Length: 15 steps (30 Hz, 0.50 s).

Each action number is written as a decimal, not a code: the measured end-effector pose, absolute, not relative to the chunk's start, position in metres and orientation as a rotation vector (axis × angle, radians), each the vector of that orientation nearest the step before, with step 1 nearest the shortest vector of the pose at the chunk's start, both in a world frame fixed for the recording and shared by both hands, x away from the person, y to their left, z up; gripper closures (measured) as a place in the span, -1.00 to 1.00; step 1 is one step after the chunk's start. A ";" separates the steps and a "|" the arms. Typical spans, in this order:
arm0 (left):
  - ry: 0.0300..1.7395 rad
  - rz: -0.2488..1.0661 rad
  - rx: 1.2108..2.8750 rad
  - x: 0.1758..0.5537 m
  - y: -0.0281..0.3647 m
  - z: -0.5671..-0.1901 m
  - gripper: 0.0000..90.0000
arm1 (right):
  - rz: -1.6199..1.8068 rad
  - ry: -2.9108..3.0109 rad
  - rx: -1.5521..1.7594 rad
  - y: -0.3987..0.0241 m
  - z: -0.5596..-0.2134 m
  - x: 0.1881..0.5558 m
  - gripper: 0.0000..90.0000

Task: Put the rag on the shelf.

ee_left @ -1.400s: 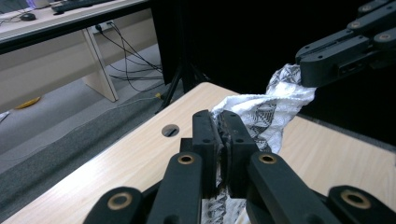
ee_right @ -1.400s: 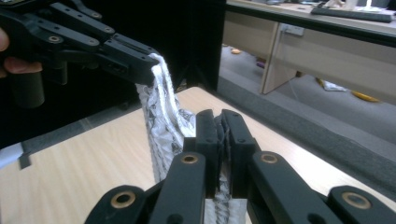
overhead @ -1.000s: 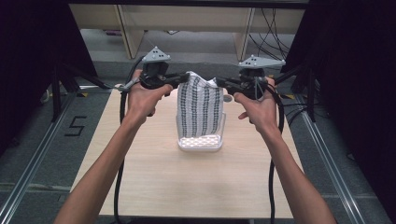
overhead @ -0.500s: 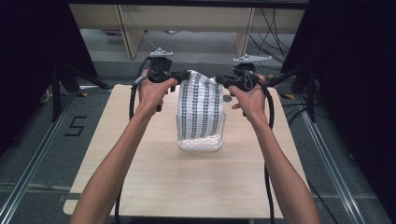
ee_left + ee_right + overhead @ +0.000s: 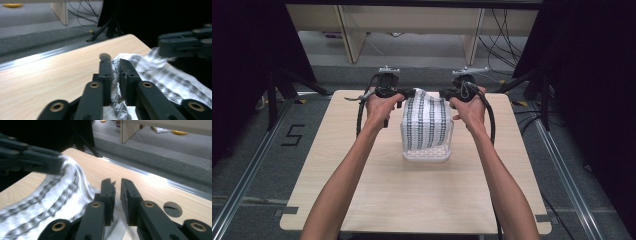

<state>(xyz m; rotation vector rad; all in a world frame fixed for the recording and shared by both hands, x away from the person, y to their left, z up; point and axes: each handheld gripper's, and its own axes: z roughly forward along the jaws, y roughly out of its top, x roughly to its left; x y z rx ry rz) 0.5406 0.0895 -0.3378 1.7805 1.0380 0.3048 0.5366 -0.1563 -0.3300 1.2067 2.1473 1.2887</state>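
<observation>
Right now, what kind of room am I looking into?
Probably a lab recording booth: a bare wooden table ringed by black curtains, loose cables on the grey floor behind, and a taped number 5 beside it.

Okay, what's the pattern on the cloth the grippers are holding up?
White cloth with rows of small dark checked stripes, clearest in the high view.

Bright overhead light, dark sides; gripper views soft (floor rail (image 5: 160, 180) glaring).

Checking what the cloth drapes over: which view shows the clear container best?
The high view: the clear container stands on the table, the patterned cloth hanging into it. Both gripper views show cloth pinched in the tongs, not the container.
</observation>
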 end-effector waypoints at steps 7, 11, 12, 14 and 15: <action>1.123 0.315 1.838 0.540 0.089 -0.340 -0.03 | 1.253 2.134 1.238 -0.157 -0.338 0.539 0.34; 1.138 0.316 1.866 0.536 0.093 -0.338 -0.29 | 1.270 2.119 1.217 -0.159 -0.335 0.536 0.26; 1.129 0.317 1.872 0.532 0.096 -0.338 -0.31 | 1.266 2.130 1.213 -0.161 -0.333 0.532 0.22; 1.131 0.308 1.871 0.530 0.097 -0.338 -0.34 | 1.266 2.126 1.217 -0.162 -0.331 0.530 0.20; 1.128 0.300 1.870 0.527 0.099 -0.338 -0.34 | 1.262 2.124 1.206 -0.163 -0.330 0.529 0.18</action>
